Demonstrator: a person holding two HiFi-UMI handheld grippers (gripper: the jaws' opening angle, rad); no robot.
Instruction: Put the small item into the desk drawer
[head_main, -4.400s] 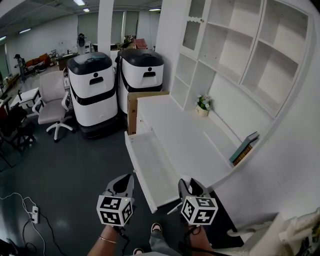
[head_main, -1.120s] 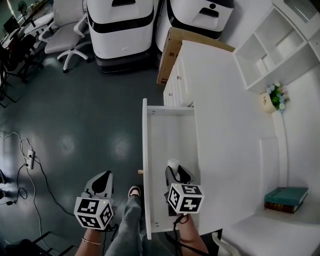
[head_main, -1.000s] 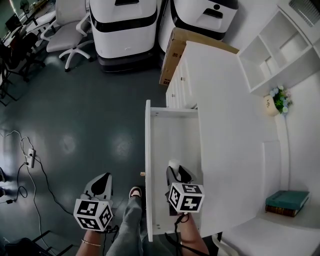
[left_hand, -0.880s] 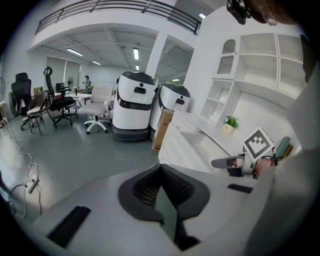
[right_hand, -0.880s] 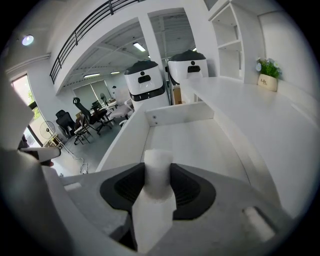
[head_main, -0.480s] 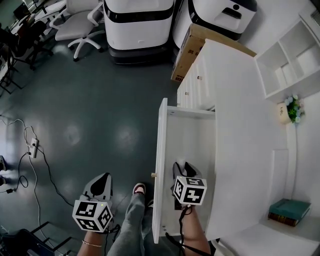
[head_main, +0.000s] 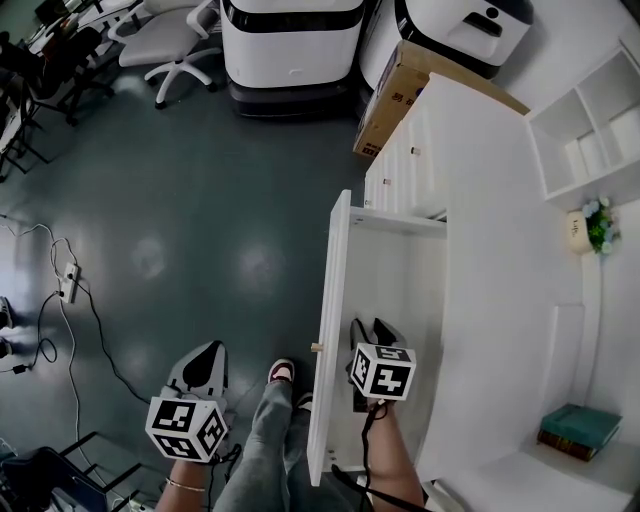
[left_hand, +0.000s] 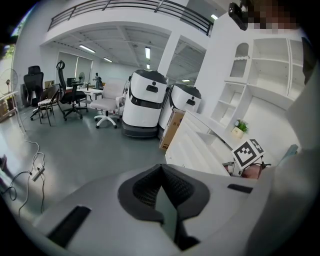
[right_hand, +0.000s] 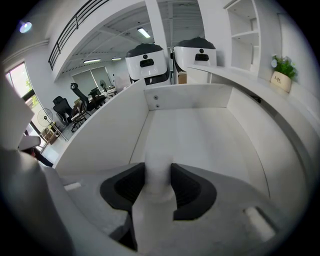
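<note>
My right gripper (head_main: 370, 328) hangs inside the open desk drawer (head_main: 405, 262), in the half nearer to me and close to the drawer's front panel (head_main: 330, 330), just beside the small knob (head_main: 316, 348) on that panel. In the right gripper view the jaws are clamped on the small item (right_hand: 158, 160), a short white cylinder standing upright between the two dark pads (right_hand: 187, 187). The item is over the drawer's bare white floor, within its walls. I cannot tell whether its underside touches the floor. The right gripper view looks down the drawer's length to its far end wall (right_hand: 187, 97), which carries two small screws.

My left gripper (head_main: 205, 362) is outside the drawer, over the dark floor (head_main: 200, 200) and well apart from the front panel, with the person's leg (head_main: 262, 440) and shoe (head_main: 282, 372) between the two grippers. In the left gripper view its jaws are pressed together with nothing between them.

The white desk (head_main: 500, 250) runs along the drawer's far long side. A potted plant (head_main: 598, 225) stands at the desk's back edge, and a stack of books (head_main: 572, 430) lies toward its near back corner. A cardboard box (head_main: 400, 95) leans against the desk's far end, beside two large white machines (head_main: 290, 40).
</note>
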